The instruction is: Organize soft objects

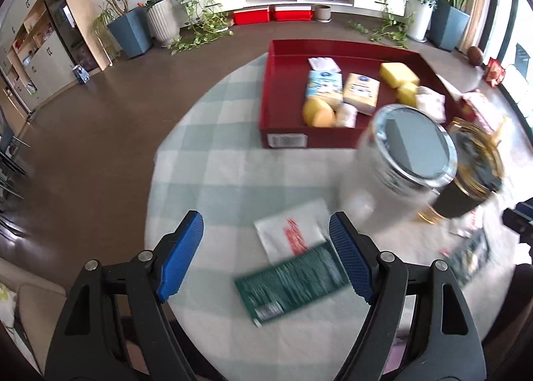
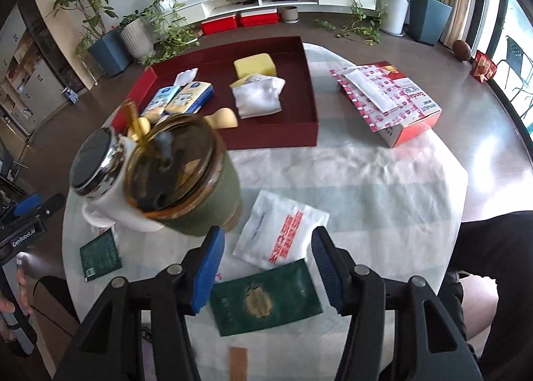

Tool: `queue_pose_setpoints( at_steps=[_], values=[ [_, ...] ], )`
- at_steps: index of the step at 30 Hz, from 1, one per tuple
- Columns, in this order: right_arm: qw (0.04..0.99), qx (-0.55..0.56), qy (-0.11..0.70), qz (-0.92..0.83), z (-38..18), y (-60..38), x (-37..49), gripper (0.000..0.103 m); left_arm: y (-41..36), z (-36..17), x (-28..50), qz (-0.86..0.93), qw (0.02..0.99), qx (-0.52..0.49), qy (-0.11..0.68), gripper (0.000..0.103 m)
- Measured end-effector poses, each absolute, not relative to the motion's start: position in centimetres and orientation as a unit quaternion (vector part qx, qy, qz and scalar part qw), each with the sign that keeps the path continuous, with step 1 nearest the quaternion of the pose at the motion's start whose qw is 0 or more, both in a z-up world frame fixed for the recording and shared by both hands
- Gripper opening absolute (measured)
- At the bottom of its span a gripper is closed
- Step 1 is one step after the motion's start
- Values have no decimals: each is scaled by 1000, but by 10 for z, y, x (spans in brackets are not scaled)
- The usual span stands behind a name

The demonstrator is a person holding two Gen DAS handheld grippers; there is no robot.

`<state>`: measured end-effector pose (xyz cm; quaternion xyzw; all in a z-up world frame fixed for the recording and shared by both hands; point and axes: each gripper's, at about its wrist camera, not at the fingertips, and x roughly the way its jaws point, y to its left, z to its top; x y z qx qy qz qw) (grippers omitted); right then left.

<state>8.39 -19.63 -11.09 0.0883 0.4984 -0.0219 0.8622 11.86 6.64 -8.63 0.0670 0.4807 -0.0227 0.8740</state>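
White soft packet (image 2: 283,234) with red print, flat on desk (image 2: 383,181) near side of red tray (image 2: 309,128), just ahead of right tongs (image 2: 266,267). Probably light, limp, slippery; best pinched at an edge. Both right and left tongs (image 1: 266,254) released, empty.

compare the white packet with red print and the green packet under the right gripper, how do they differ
The white packet is pale with red lettering and looks puffy; the green packet is dark green with a gold emblem and lies flatter. The white packet sits farther from the right gripper, nearer the green cup; the green packet is closer to the camera. Both lie loose on the checked cloth, outside the red tray.
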Motion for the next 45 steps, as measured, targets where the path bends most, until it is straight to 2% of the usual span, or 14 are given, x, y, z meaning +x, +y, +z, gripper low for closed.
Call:
queue_pose_setpoints(
  at_steps=[19,36,42,45],
  values=[
    [877,71,475,6,-99,-146,34,60,-17,-74,56,-43,879,127,457,78],
    [891,61,450,11,-85,-142,17,59,-14,-69,42,-27,888,112,445,77],
    [895,62,442,10,-82,-143,12,59,-21,-63,36,37,895,178,407,77],
    [896,63,439,12,-81,-144,10,59,-21,-63,33,22,894,172,412,77]
  ],
)
